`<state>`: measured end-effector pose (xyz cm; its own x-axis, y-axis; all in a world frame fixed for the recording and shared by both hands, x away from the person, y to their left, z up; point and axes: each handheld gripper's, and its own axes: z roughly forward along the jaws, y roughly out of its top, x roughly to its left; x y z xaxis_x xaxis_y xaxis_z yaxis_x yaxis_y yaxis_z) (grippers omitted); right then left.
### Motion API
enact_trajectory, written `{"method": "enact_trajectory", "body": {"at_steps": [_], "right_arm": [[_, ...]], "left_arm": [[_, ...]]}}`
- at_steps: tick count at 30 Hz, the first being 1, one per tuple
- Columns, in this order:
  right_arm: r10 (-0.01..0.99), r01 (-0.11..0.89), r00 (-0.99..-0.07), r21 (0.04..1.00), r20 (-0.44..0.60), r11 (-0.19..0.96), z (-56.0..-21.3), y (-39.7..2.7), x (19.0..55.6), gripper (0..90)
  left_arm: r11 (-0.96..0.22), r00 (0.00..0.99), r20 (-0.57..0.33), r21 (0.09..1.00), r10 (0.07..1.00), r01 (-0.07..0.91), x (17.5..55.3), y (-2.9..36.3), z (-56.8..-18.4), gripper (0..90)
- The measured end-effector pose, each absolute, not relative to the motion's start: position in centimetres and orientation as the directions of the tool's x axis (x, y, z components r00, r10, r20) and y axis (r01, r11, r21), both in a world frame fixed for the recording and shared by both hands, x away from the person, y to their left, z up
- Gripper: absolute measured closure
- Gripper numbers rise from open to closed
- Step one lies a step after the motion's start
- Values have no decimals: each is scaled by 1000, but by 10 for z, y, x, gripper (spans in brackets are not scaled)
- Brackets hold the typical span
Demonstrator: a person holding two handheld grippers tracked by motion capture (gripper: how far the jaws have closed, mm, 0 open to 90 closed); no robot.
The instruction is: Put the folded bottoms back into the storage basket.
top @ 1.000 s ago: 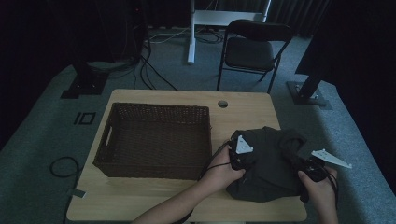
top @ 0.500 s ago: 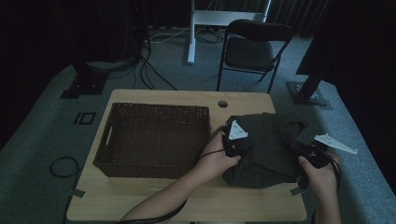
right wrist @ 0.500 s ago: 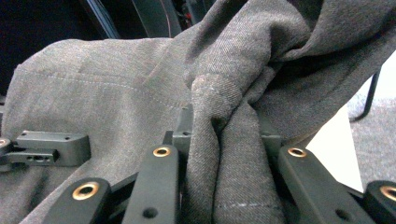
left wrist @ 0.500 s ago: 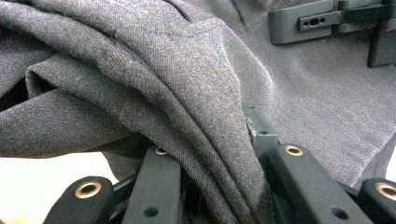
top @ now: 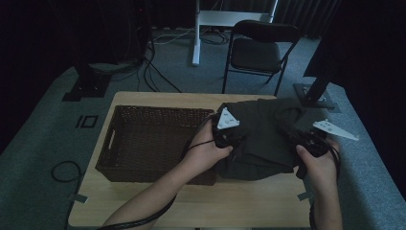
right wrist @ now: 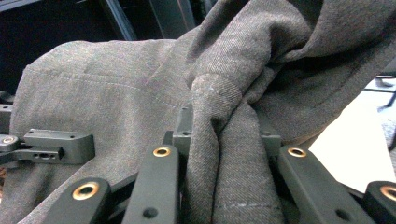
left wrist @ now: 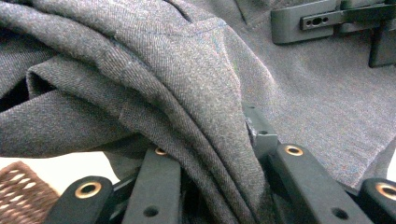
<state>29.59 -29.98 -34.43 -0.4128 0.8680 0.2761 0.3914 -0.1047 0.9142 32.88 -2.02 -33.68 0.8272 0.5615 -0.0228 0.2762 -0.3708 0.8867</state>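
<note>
A folded dark grey garment [top: 261, 136] hangs between my two grippers, lifted off the wooden table [top: 230, 201] to the right of the basket. My left gripper [top: 229, 139] is shut on the garment's left side; in the left gripper view thick folds of the cloth [left wrist: 187, 107] are pinched between its jaws. At the garment's right side my right gripper [top: 306, 143] is shut on a bunched fold [right wrist: 224, 154]. The right gripper's body [left wrist: 317, 21] appears across the cloth in the left gripper view, and the left gripper's body [right wrist: 51, 142] appears in the right gripper view.
A dark wicker basket [top: 151, 141] with nothing in it stands on the table's left half, close to my left hand. Beyond the table are a folding chair [top: 256, 52], a stand base [top: 313, 93] and cables on the floor.
Both grippers have risen and moved away from me with the garment. The cloth has come up off the table's front right part.
</note>
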Motion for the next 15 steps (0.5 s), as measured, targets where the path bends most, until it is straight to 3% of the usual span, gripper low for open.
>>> {"method": "enact_trajectory", "body": {"at_steps": [15], "right_arm": [[827, 382, -492, 921, 273, -77, -330, -235, 320, 702]], "left_arm": [[-328, 792, -43, 895, 609, 301, 337, 52, -326, 728]]}}
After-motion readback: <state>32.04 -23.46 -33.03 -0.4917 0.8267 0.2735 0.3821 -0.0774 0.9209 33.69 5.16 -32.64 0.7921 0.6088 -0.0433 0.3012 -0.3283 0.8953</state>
